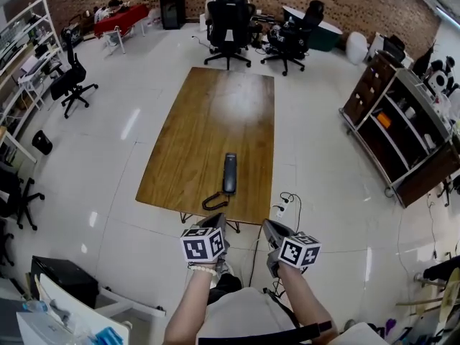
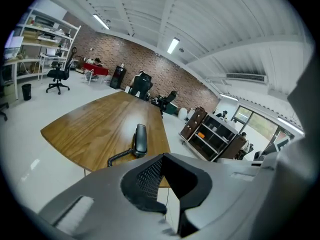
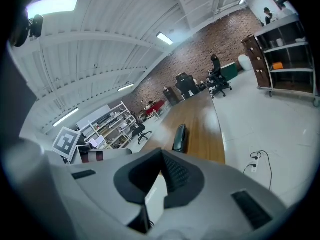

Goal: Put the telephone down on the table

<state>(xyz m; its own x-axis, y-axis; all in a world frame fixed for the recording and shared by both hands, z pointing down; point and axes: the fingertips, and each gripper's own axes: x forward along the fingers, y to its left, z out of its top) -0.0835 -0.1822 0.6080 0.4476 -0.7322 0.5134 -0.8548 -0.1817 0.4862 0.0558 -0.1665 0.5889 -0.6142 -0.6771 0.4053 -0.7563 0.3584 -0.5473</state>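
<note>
A dark telephone handset lies flat on the long wooden table, near its front edge, with its coiled cord curling toward that edge. Nothing touches it. My left gripper and right gripper hang side by side in front of the table, short of its edge, both shut and empty. In the left gripper view the handset lies on the table beyond the shut jaws. The right gripper view shows the handset ahead of its shut jaws.
Office chairs stand at the table's far end and another at the left. A dark shelving unit lines the right side. A power strip with cables lies on the floor by the table's front right corner. A black box sits at lower left.
</note>
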